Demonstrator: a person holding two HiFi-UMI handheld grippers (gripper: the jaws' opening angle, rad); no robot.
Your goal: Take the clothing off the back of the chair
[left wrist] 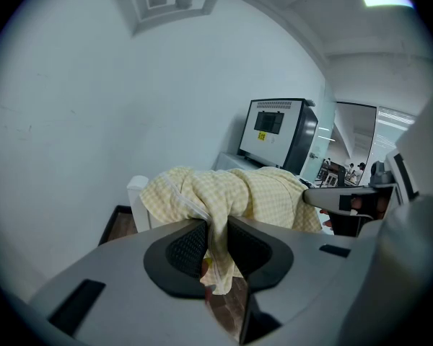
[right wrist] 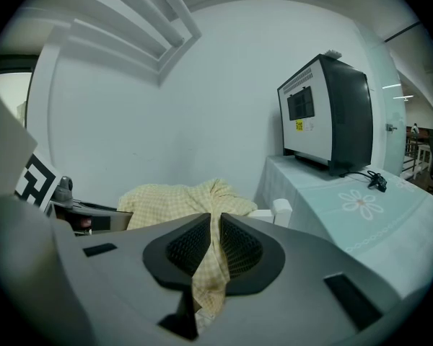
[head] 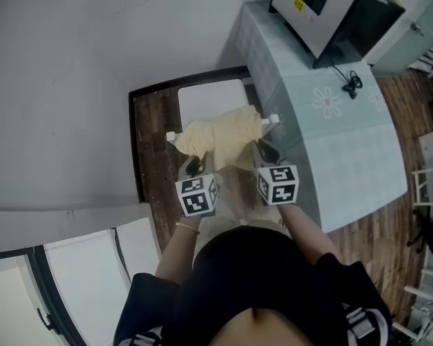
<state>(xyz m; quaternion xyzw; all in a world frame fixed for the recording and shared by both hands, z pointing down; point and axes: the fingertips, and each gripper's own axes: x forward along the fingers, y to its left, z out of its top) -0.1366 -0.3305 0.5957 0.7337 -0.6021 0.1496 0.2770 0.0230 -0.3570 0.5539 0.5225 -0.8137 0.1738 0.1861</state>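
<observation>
A pale yellow checked garment is draped over the back of a white chair, bunched along the top rail. My left gripper is shut on a fold at the garment's left side; in the left gripper view the cloth runs down between the black pads. My right gripper is shut on the garment's right side, and in the right gripper view the yellow cloth hangs through the pads. The chair's white post shows just beyond.
A table with a pale green flowered cloth stands close on the right, carrying a boxy monitor and a black cable. A grey wall lies to the left. The chair stands on a dark wood floor.
</observation>
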